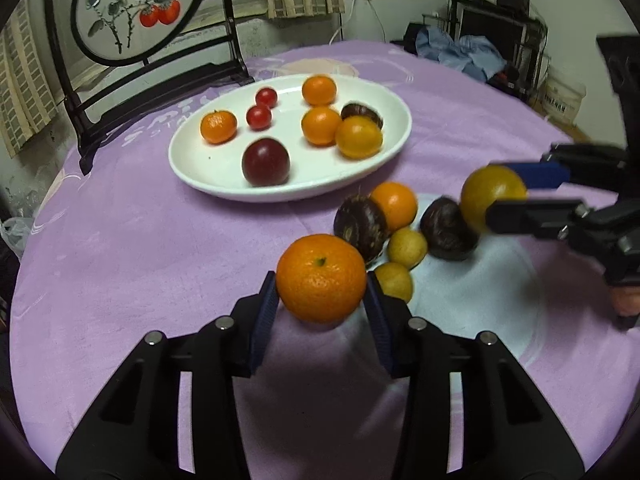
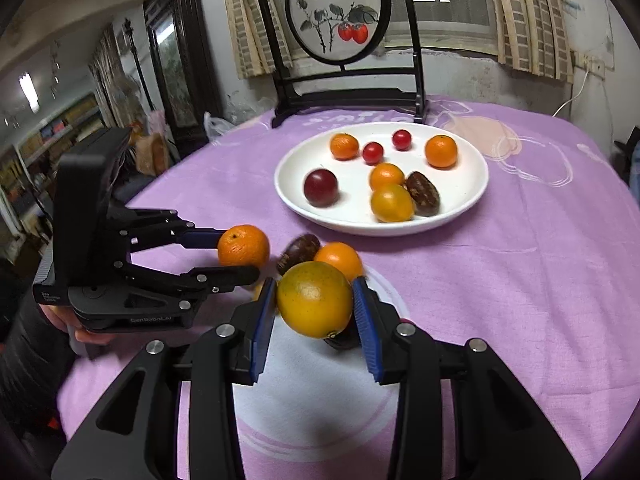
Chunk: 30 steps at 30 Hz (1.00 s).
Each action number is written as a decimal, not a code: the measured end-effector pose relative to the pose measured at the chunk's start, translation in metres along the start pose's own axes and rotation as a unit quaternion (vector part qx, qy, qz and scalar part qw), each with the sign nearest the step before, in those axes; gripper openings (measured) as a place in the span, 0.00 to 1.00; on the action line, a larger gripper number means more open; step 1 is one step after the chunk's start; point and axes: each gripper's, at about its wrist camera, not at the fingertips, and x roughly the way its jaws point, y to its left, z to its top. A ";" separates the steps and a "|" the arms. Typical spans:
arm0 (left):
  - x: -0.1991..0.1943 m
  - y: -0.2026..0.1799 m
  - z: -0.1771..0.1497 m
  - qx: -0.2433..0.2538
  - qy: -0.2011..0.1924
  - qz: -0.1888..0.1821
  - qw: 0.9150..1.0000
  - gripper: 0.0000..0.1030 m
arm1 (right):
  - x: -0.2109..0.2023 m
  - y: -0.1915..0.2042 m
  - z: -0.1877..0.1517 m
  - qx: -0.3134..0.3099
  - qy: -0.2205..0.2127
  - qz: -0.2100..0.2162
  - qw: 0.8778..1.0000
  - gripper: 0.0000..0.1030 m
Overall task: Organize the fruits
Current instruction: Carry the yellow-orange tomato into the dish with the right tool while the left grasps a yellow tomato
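The left gripper [image 1: 321,294] is clamping a bright orange mandarin [image 1: 321,278] between its blue pads, jaws spread only as wide as the fruit, and is holding it just above the purple tablecloth [image 1: 140,248] on the table. The right gripper [image 2: 315,312] is squeezing a yellow-orange citrus [image 2: 315,305] in the same way, its pads pressing on either side of the fruit.

Taking the white plate [image 1: 192,168] as the landmark: both held fruits are hanging off the plate, on the near side of it. Between them, also on the near side of the plate, a small loose cluster is lying on the cloth: a second orange [image 1: 395,205], two dark brownish-purple fruits [image 1: 361,229], and two small yellow ones [image 1: 407,247]. They are crowding each other, some touching.

On the plate itself, a dark red plum [image 1: 265,162] is sitting toward the near rim, two cherry tomatoes [image 1: 259,117] are resting near the middle, and several oranges [image 1: 218,126] are scattered around, with another dark fruit [image 1: 362,114] tucked behind a yellowish one [image 1: 359,137].

Beyond the plate, a round painted screen [image 1: 136,4] in a black frame is standing at the far edge of the table.
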 end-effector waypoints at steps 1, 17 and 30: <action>-0.008 0.003 0.005 -0.013 -0.016 -0.009 1.000 0.43 | -0.001 -0.003 0.005 0.010 -0.007 0.008 1.000 0.38; 0.042 0.059 0.095 -0.171 -0.052 0.088 0.980 0.42 | 0.073 -0.078 0.089 0.116 -0.039 -0.080 0.989 0.38; 0.008 0.046 0.077 -0.152 -0.079 0.140 0.975 0.84 | 0.032 -0.044 0.073 0.040 -0.065 -0.108 0.991 0.52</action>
